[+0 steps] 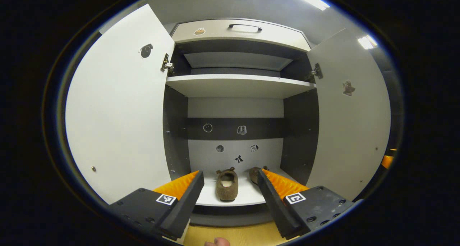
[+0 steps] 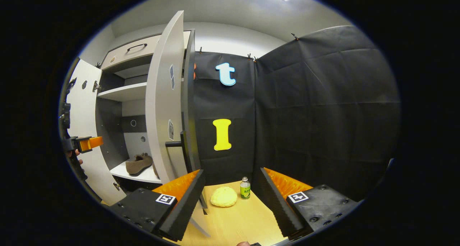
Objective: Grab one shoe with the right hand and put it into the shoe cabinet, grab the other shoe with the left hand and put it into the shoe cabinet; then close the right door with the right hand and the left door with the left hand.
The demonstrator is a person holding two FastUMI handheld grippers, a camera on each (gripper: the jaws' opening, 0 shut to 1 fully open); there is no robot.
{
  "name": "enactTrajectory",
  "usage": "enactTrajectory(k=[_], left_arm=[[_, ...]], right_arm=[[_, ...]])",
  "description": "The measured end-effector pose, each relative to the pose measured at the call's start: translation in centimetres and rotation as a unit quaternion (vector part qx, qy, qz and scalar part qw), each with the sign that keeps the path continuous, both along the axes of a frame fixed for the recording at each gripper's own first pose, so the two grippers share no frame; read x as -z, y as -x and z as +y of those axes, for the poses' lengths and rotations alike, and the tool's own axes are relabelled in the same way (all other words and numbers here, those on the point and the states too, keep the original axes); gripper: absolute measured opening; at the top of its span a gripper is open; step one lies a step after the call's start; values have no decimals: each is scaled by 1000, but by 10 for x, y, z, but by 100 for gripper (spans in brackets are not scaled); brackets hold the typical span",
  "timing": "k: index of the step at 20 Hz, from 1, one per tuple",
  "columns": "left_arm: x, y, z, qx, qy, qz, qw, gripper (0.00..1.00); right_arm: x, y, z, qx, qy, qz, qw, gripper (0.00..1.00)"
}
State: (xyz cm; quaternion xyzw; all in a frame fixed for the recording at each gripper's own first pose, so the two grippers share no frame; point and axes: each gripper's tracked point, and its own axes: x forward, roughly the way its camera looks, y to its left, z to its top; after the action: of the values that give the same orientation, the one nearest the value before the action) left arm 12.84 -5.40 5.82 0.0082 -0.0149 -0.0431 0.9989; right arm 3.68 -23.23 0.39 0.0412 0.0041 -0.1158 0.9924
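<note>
Left gripper [image 1: 230, 183]: fingers spread wide apart, nothing between them, pointed straight into the open shoe cabinet [image 1: 235, 84]. Between the fingertips and well beyond them, one brown shoe [image 1: 226, 184] lies flat on the bottom shelf [image 1: 230, 199], toe toward the back panel. The second shoe [image 1: 254, 174] sits just beside it, to the right, partly hidden behind the right finger.

Left door [image 1: 118, 105] stands open to the left of this gripper, right door [image 1: 348, 113] open to its right. A middle shelf [image 1: 239, 84] sits above, and a drawer with a dark handle [image 1: 245, 26] on top. Small stickers dot the back panel.

Right gripper [image 2: 230, 183]: fingers also apart, holding nothing, hanging over a pale wood floor [image 2: 233, 221]. Ahead, between the fingers, lie a yellow bun-shaped object [image 2: 223, 196] and, just right of it, a small green-labelled bottle [image 2: 245, 188], upright. The right door's outer face [image 2: 163, 105] and its dark bar handle [image 2: 178, 144] stand just left of and ahead of this gripper, edge-on. Farther left, inside the cabinet, a brown shoe [image 2: 138, 164] rests on the bottom shelf. At the far left edge the left gripper [image 2: 84, 144] shows in front of the left door [image 2: 84, 131], with part of a hand below it. Black cloth wall [image 2: 323, 113] ahead and right.
</note>
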Motion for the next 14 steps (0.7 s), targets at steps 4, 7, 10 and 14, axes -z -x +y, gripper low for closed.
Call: enactTrajectory(k=[4,7,10,14], left_arm=[[19,35,1,5,-6,19,1000,94],[33,53,1,12,-13,40,999,94],[37,63,-2,23,-3,48,999,94],[46,70,2,22,-11,53,998,94]], right_arm=[[13,-18,-6,-13,0,13,1000,96],[16,-33,-3,-25,-9,17,999,96],[16,-40,3,-37,-23,17,999,96],[16,-42,9,-37,-21,17,999,97]])
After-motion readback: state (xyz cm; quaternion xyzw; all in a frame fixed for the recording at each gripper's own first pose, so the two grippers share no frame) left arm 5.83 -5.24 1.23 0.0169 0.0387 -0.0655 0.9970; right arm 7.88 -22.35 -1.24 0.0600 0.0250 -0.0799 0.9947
